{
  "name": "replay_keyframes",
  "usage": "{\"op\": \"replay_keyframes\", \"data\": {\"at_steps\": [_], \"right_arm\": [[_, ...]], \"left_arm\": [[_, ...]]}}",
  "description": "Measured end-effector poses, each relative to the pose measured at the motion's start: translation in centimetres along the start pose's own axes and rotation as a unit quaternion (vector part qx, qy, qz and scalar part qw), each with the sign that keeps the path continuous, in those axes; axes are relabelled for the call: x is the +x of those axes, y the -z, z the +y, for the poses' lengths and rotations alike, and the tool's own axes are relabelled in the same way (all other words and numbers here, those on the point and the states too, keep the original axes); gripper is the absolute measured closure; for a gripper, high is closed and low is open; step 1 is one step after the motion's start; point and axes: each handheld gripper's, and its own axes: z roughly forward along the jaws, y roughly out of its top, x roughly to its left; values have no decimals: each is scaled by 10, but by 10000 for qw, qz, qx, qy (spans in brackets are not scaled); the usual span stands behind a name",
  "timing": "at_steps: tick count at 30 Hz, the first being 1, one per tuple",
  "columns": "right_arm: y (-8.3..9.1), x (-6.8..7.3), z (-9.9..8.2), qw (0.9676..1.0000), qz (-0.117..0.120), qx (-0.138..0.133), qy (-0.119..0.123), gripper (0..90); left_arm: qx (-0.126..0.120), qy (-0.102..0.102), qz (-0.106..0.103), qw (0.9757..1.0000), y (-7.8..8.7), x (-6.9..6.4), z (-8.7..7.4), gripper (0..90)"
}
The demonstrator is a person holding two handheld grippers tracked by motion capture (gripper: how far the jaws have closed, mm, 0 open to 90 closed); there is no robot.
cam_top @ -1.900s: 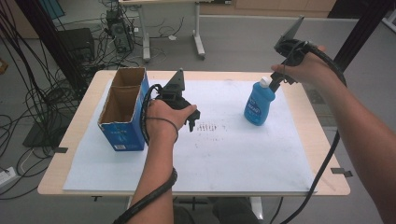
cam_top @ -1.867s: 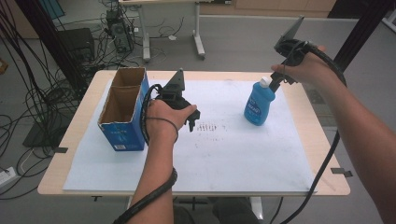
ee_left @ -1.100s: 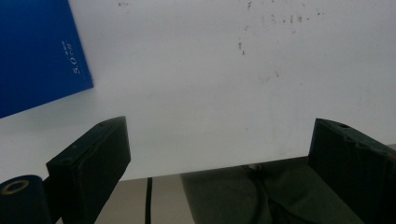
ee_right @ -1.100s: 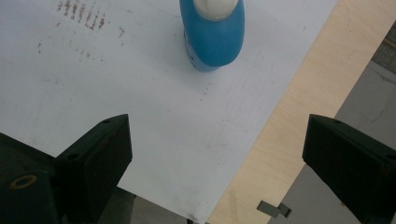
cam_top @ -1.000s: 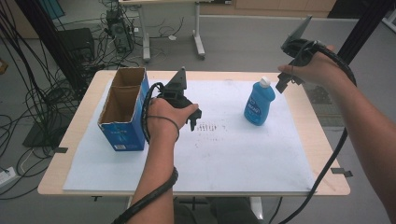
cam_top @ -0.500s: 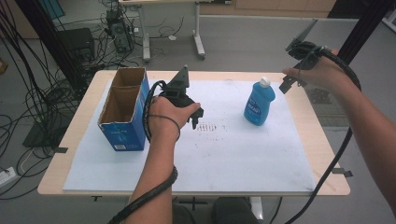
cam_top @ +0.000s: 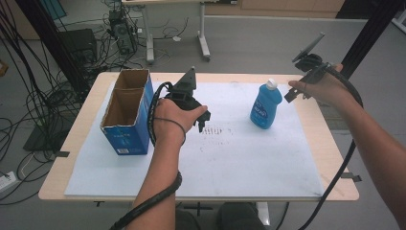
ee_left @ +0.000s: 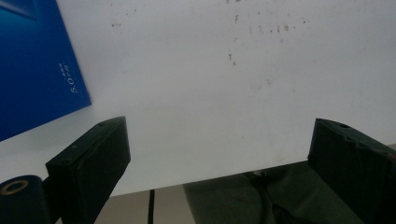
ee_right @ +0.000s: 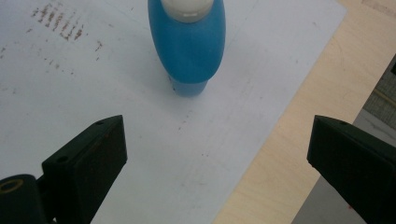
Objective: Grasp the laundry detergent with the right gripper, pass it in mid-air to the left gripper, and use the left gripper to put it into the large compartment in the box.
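High view: the blue bottle (cam_top: 265, 106) was stood upright on the white sheet (cam_top: 249, 158) of the counter (cam_top: 330, 143). Right tongs (cam_top: 298, 90) were held just right of the bottle, jaws wide apart; left tongs (cam_top: 201, 120) were spread apart well left of it, beside the box (cam_top: 125, 115).

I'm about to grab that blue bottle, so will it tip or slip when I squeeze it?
The bottle stands tall on a narrow base, so a high push may well tip it. Its smooth, rounded plastic sides look somewhat slippery, and probably give a little when squeezed.
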Motion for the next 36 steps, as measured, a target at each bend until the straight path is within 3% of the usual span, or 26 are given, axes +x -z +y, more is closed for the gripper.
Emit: {"op": "replay_keyframes", "data": {"at_steps": [6,16,26,36], "right_arm": [[-19,0,-8,9996,51,-289,-3,39],[-44,4,-14,9986,157,-509,33,41],[-68,3,-22,9951,124,-978,59,39],[-88,7,-24,9922,169,-1211,222,37]], "left_arm": [[16,-3,24,10000,-2,2,-2,61],[-23,-6,29,10000,-3,4,-3,62],[16,23,51,10000,-7,9,-5,63],[2,-21,44,10000,-11,10,-4,62]]}}
